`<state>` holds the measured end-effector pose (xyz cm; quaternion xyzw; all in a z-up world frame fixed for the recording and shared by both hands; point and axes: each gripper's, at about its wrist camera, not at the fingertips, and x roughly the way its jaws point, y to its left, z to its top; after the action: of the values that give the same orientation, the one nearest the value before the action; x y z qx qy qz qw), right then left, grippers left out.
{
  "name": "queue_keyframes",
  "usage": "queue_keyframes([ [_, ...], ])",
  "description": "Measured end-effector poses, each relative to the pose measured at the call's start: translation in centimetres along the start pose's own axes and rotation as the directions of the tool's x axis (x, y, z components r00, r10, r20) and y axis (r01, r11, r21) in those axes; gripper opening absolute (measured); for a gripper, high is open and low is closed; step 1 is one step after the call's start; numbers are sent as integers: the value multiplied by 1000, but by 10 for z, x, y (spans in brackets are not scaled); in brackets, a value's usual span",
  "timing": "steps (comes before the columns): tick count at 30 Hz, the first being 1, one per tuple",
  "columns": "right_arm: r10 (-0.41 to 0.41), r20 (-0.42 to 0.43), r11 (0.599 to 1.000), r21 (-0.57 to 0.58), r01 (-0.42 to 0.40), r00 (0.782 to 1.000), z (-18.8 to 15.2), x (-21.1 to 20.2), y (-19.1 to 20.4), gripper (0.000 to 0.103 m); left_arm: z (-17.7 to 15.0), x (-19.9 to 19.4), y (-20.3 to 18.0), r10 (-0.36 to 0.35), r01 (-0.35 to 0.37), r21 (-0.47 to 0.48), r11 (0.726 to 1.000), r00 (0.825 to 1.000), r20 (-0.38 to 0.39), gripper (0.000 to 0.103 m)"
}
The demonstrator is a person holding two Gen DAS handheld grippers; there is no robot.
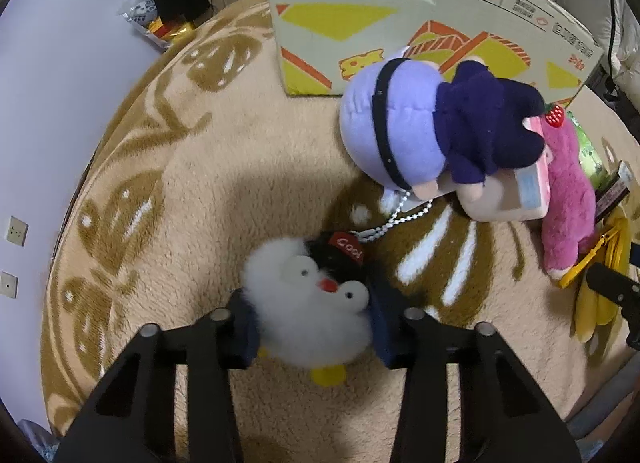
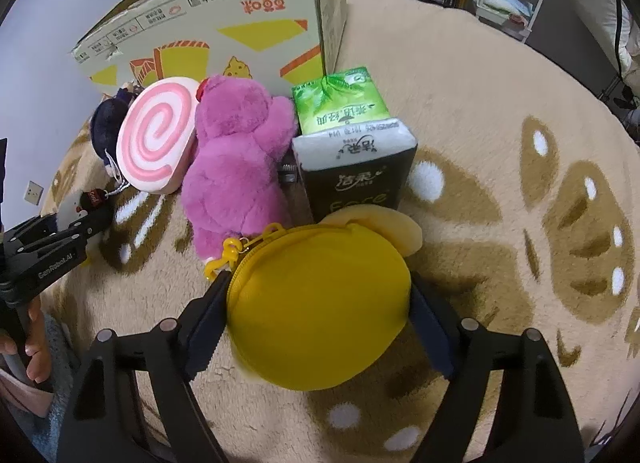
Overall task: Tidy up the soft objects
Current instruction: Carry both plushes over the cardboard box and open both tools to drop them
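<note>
Left tool [image 1: 312, 323]: its dark pads are clamped on the flanks of a white penguin plush [image 1: 310, 303] that lies on the beige patterned blanket [image 1: 200, 183]. The penguin's long axis runs roughly along the tool's line of sight. Its black crown and red cap tag [image 1: 349, 248] point away from the camera, its yellow foot [image 1: 328, 375] toward it, and its face is turned upward. A bead chain [image 1: 394, 219] leads from the cap toward the pile beyond.

Right tool [image 2: 320, 319]: its pads stand wide, one at each side of a round yellow zip pouch [image 2: 320, 303]. The left pad touches the zip edge; whether the right pad presses cannot be told. The pouch lies flat on the blanket, with no clear long axis. Its zip pull and yellow clip [image 2: 230, 251] point to the upper left, toward the pink bear.

Remaining soft items are grouped against a printed cardboard box [image 2: 224, 39]:
- Pink bear plush [image 2: 236, 167], lying lengthwise from the box toward the camera, touching the pouch clip.
- Pink-swirl roll cushion [image 2: 154, 139], spiral face tilted up, leaning beside the bear.
- Doll with lilac hair and navy clothes [image 1: 432, 123], lying across the cushion, head to the left.
- Two tissue packs, green [image 2: 340, 103] and black [image 2: 356, 179], just behind the pouch.

A person's fingers [image 2: 34, 343] grip the left tool's handle.
</note>
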<state>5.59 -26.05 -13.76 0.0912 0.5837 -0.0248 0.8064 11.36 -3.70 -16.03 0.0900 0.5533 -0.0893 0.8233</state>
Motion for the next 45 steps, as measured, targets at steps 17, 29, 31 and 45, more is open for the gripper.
queue_keyframes([
  [17, 58, 274, 998, 3, -61, 960, -12, -68, 2, 87, -21, -65, -12, -92, 86, 46, 995, 984, 152, 32],
  [29, 89, 477, 996, -25, -88, 875, -22, -110, 2, 87, -22, -112, 9, -50, 63, -30, 998, 943, 330, 32],
  [31, 90, 503, 996, -24, -90, 859, -22, -115, 2, 87, -22, -120, 9, -23, 38, -33, 999, 930, 367, 32],
  [45, 87, 677, 996, -48, -74, 731, 7, -153, 3, 87, 5, -177, -1, 14, -14, -5, 1000, 819, 574, 32],
])
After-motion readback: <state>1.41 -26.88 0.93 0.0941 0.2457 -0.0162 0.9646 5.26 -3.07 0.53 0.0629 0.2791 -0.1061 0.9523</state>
